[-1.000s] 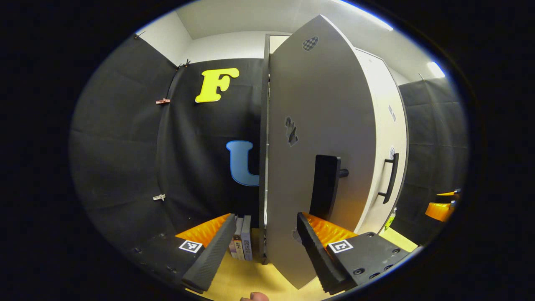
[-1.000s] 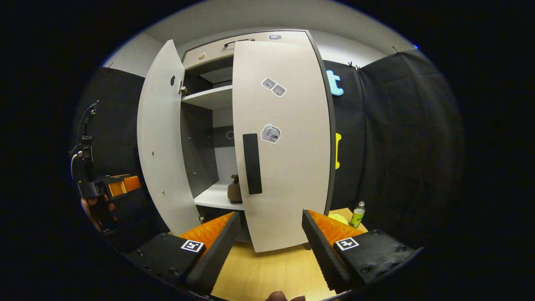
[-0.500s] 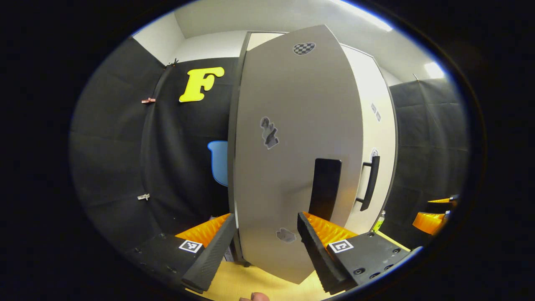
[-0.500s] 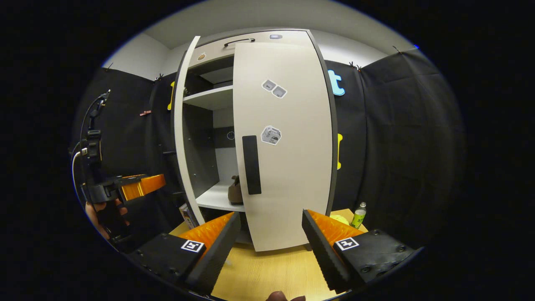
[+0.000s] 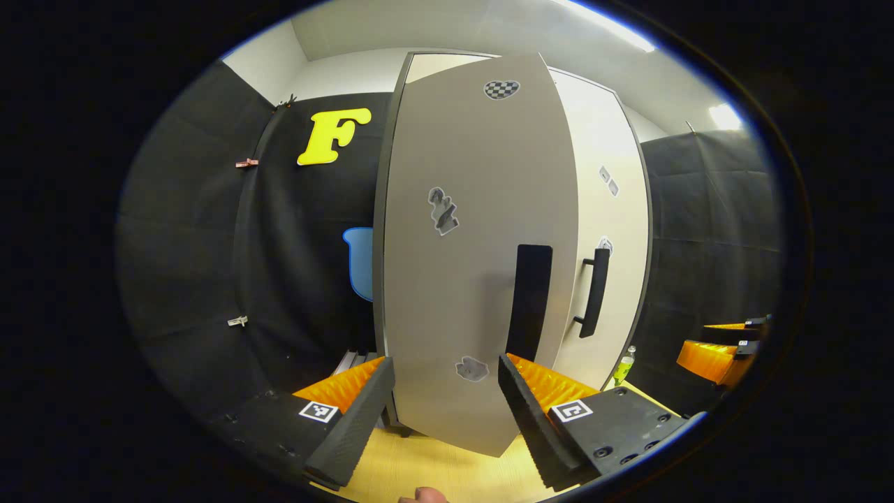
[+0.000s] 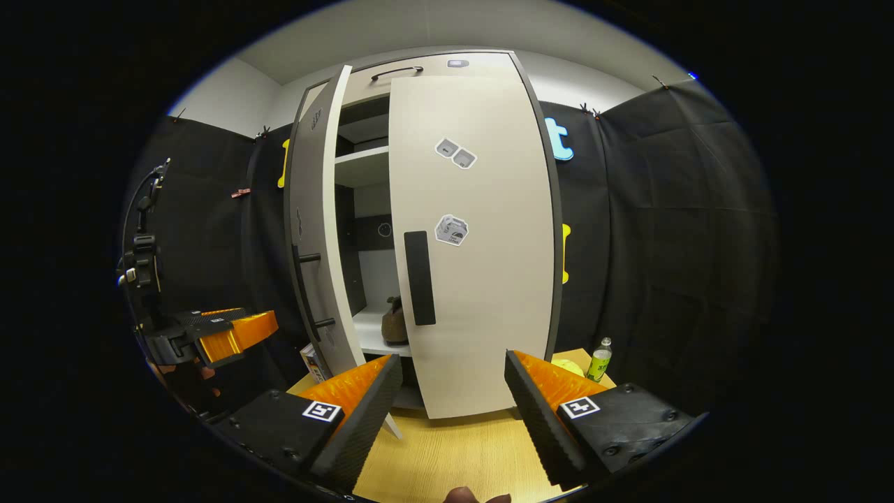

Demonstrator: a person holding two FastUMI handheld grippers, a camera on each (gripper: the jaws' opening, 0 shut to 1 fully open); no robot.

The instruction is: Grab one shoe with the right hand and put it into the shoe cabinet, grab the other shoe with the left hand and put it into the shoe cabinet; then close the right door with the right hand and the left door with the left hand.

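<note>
Behind the nearly shut left door (image 6: 318, 237), a shoe (image 6: 394, 323) was seen on the cabinet shelf; the left hand-held gripper (image 5: 443, 409), spread empty, was held before it, seemingly for pushing.

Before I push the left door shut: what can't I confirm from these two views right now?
- Second shoe: right gripper view shows one brown shoe on the white lower shelf; the pale right cabinet door hides the rest.
- Door gap: in left gripper view the grey left cabinet door covers the opening.
- Contact: the open left gripper frames that door's lower edge; touching cannot be told.
</note>
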